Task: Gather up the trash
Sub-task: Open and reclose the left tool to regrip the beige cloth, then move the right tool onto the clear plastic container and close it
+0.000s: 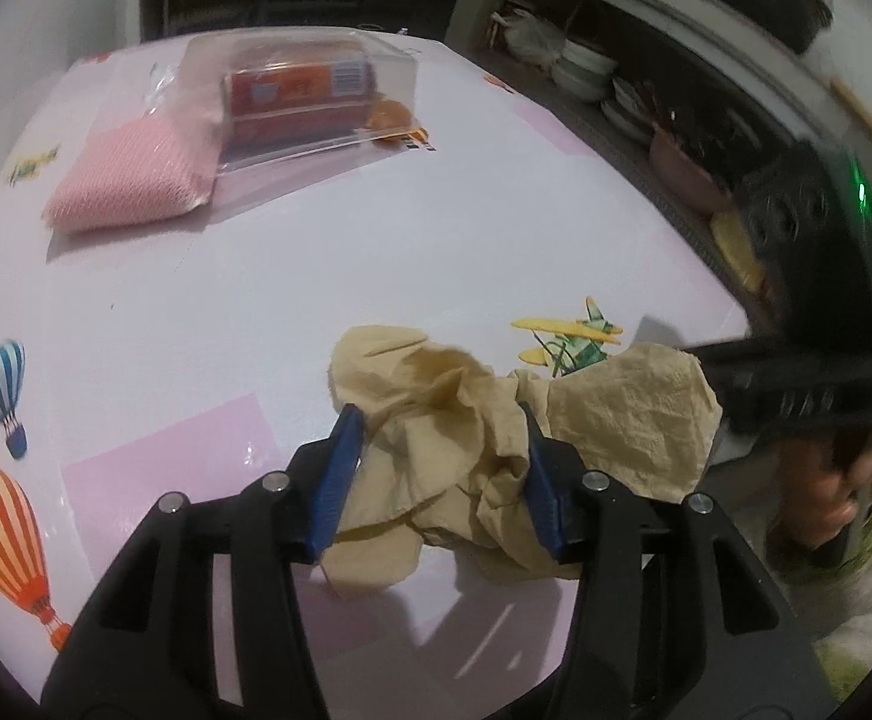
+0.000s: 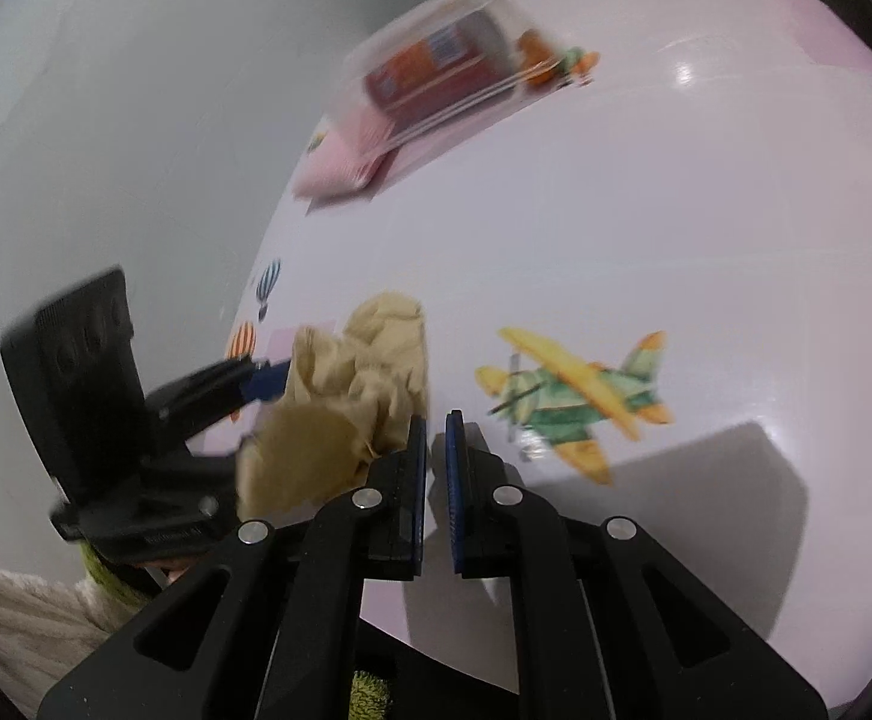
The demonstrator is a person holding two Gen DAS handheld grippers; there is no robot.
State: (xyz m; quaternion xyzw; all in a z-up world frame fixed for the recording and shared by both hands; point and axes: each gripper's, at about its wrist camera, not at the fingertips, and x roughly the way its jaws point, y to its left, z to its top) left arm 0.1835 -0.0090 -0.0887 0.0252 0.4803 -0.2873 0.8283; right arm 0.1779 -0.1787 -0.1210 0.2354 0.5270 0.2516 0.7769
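Beige crumpled paper napkin lay on the table, near its close edge, just beside the printed yellow-and-green aeroplane on the pale pink and white covering. Left gripper pointed down at the napkin with its 2 blue pads standing apart; the wad sat between them, against the right-hand pad, while a gap showed at the left-hand pad, so no clamp was recorded. Right gripper had its 2 jaws drawn nearly together with only a thin slit between the pads, and nothing was seen in that slit; the napkin lay just to the left of its tip in the right wrist view, touching or nearly touching the outer face of the left finger, which of the 2 could not be told. Farther back on the table stood a clear plastic box with a red-orange packet inside, and a pink mesh sponge rested against its left side. Hot-air balloon prints marked the left part of the covering. Right wrist view was motion-blurred. Shelving with stacked bowls stood beyond the table.
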